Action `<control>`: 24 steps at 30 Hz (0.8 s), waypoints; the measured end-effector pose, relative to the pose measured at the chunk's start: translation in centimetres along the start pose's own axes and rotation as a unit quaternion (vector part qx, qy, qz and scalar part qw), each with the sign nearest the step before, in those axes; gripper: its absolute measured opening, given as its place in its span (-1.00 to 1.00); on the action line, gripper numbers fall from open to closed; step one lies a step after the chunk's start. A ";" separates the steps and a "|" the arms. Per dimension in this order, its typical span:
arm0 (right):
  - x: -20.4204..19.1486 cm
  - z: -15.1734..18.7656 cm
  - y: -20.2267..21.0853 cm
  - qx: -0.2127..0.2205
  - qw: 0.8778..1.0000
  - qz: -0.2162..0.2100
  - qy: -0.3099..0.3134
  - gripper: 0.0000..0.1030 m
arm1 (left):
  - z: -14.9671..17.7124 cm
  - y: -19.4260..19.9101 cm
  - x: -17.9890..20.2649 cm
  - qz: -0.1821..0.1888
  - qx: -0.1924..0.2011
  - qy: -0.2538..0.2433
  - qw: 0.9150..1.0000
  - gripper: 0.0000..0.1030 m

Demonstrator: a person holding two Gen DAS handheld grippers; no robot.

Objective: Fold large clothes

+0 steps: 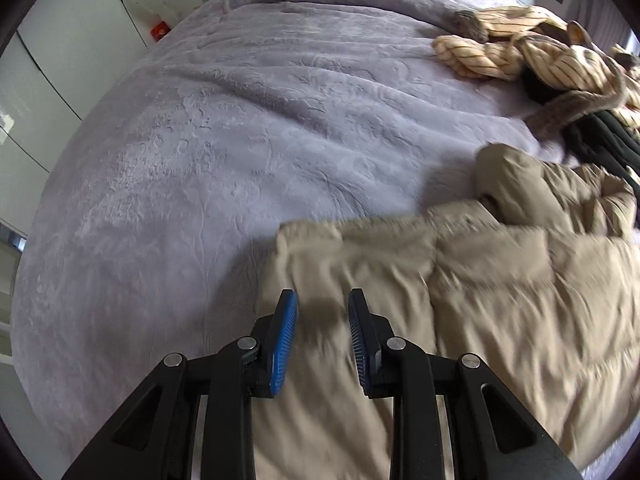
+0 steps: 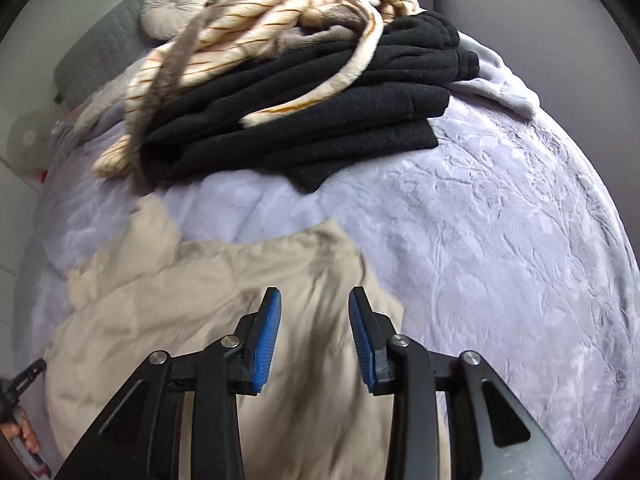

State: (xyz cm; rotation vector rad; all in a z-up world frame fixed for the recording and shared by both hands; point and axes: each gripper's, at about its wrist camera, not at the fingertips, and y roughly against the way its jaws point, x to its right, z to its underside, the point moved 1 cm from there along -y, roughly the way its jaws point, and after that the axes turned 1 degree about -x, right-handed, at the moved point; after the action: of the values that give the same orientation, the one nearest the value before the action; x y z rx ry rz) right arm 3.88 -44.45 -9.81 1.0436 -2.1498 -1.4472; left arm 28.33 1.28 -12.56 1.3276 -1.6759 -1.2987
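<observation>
Beige padded jacket on lilac bedspread. Left gripper, right gripper: both spread, empty. Pinch your hem corners deep; lift evenly, avoid black stack.

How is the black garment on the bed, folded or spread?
Folded: the black garment lies in stacked layers with squared edges, a striped blanket partly on top.

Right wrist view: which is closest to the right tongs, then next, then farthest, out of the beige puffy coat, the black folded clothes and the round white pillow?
1. Beige puffy coat: right beneath the open right tongs, spreading left.
2. Black folded clothes: stacked farther up the bed, straight ahead.
3. Round white pillow: farthest, at the headboard, upper left.
</observation>
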 end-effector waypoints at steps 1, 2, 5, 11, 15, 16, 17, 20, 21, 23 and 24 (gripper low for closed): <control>-0.2 0.8 0.7 -0.004 1.000 -0.006 0.001 -0.16 | 0.4 0.4 0.1 0.004 -0.002 0.000 1.000 -0.44; -0.6 1.5 1.3 -0.010 1.000 -0.011 0.002 -0.12 | 1.0 0.9 0.3 0.008 -0.004 0.002 1.000 -0.44; -1.2 3.5 2.2 -0.022 1.000 -0.018 0.004 -0.08 | 2.2 1.8 0.6 0.018 -0.008 0.005 1.000 -0.44; -1.9 6.0 3.5 -0.040 0.999 -0.037 0.005 0.10 | 4.5 3.3 1.4 0.027 -0.020 0.002 0.999 -0.44; -2.2 7.6 4.9 -0.046 0.998 -0.045 0.005 0.12 | 6.4 4.8 1.4 0.020 -0.008 0.006 1.000 0.99; -2.2 7.8 5.1 -0.047 0.998 -0.046 0.003 0.12 | 6.8 5.4 1.4 0.017 0.003 0.003 1.000 0.99; -2.1 8.1 5.4 -0.047 0.998 -0.047 0.001 0.12 | 7.1 5.5 1.5 0.016 0.002 -0.002 1.000 0.99; -2.0 9.1 6.0 -0.052 0.997 -0.050 -0.004 0.19 | 8.4 6.0 1.5 0.019 -0.011 0.000 1.000 0.99; -1.9 9.5 6.2 -0.056 0.997 -0.053 -0.006 0.23 | 8.8 6.3 1.6 0.021 -0.012 0.000 1.000 0.99; -1.9 10.2 6.6 -0.060 0.996 -0.063 -0.009 0.35 | 9.6 6.9 1.7 0.019 -0.011 -0.002 1.000 0.99; -1.9 10.5 6.9 -0.061 0.996 -0.068 -0.010 0.53 | 10.0 7.2 1.9 0.017 -0.009 -0.005 1.000 0.99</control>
State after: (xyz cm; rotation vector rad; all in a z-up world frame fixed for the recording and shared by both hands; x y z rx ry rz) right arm -4.17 -34.78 -7.82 1.1534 -2.0096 -1.6350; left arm 16.39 2.67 -9.10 1.2792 -1.6813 -1.3004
